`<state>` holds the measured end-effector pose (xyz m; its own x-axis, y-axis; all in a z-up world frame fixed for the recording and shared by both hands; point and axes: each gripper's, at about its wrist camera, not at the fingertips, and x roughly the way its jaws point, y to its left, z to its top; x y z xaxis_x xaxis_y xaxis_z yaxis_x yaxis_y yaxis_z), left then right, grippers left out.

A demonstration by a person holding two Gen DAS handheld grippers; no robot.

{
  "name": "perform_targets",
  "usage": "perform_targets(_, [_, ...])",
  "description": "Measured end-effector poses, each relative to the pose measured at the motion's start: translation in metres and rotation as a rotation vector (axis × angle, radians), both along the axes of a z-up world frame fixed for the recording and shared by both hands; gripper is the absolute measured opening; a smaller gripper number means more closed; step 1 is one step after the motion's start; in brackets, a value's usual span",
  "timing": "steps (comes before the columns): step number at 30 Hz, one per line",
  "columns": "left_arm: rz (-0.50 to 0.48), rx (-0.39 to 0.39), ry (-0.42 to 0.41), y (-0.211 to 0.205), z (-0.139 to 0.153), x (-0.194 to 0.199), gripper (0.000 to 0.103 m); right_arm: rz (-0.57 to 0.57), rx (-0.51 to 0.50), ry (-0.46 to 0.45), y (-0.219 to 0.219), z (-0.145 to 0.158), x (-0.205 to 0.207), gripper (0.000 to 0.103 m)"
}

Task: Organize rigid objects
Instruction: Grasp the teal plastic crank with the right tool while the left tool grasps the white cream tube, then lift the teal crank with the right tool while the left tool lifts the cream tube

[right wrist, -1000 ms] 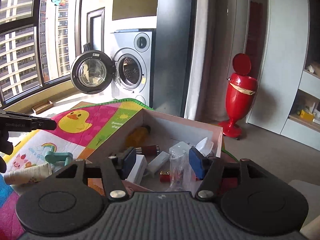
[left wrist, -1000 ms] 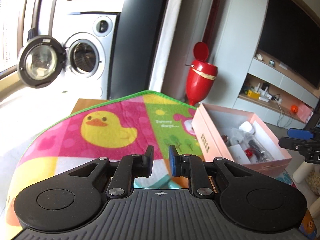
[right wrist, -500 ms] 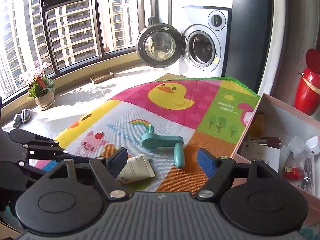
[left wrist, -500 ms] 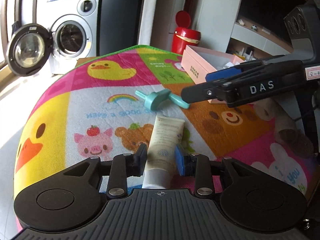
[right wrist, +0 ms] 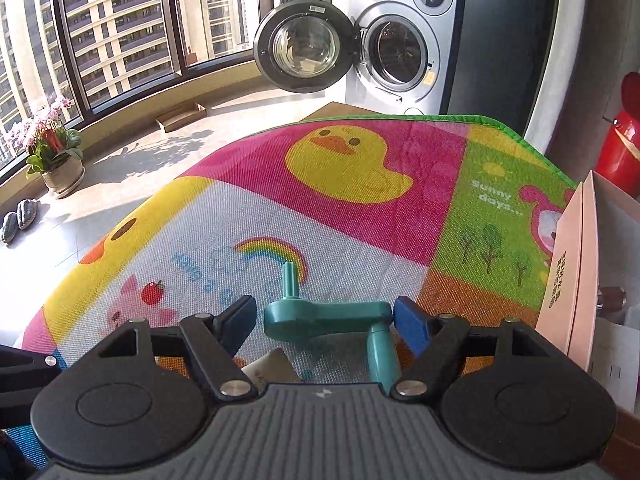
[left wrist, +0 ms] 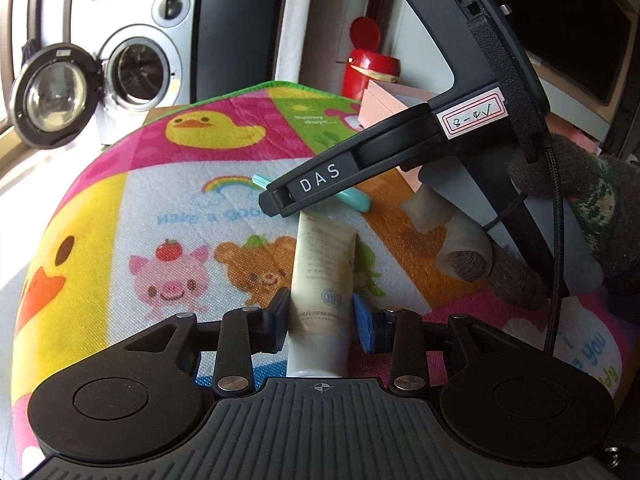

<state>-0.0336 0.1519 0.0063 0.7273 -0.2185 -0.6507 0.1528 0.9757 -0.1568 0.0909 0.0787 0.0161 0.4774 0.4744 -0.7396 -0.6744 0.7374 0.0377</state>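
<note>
Play mat (right wrist: 360, 152) carries both targets; pink box (right wrist: 576, 280) stands at its right edge.
Cream tube (left wrist: 324, 264) lies between left gripper (left wrist: 320, 316) jaws, opening, narrow gap, pads not pressing.
Teal crank (right wrist: 328, 316) sits between right gripper (right wrist: 324, 316) jaws, closing, not yet touching.
Judgement: centre each before squeezing.
Both grippers tilt downward; gloved hand (left wrist: 592, 204) holds the right.

The play mat (right wrist: 248, 216) is a patchwork of pink, yellow, green, orange and white panels printed with a yellow duck, a rainbow, a pig and a bear, edged in green. On it lie a teal crank handle (right wrist: 332, 316) and a cream tube (left wrist: 324, 276). At right, a pale pink box (right wrist: 576, 272); upper right, a silver washing machine (right wrist: 404, 32).
</note>
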Motion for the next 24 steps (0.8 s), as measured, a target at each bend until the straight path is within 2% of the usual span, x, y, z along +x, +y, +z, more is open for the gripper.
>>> perform_targets(3, [0.013,-0.024,0.009,0.001,0.000,0.001,0.043,0.023,0.011,-0.010,-0.010,0.006,-0.015,0.070])
perform_targets(6, [0.039,-0.028,0.025,-0.001,0.002,0.005,0.041,0.043,0.038,-0.054,-0.030,0.020,-0.038,0.070])
perform_targets(13, [0.070,0.053,0.058,-0.018,0.006,0.015,0.041,-0.001,0.038,-0.161,-0.100,0.041,-0.083,0.070])
perform_targets(15, [0.073,0.076,0.059,-0.024,0.006,0.017,0.042,-0.035,-0.002,-0.211,-0.122,0.041,-0.095,0.070])
perform_targets(18, [0.076,0.096,0.057,-0.031,0.007,0.016,0.041,-0.083,-0.056,-0.237,-0.150,0.035,-0.106,0.070])
perform_targets(19, [0.070,0.090,0.056,-0.033,0.007,0.016,0.040,-0.094,-0.066,-0.235,-0.156,0.032,-0.109,0.070])
perform_targets(21, [0.041,0.065,0.052,-0.040,0.007,0.016,0.032,-0.124,-0.088,-0.231,-0.172,0.025,-0.116,0.070])
perform_targets(24, [-0.016,0.032,0.057,-0.055,0.007,0.016,0.031,-0.157,-0.104,-0.257,-0.187,0.017,-0.126,0.070])
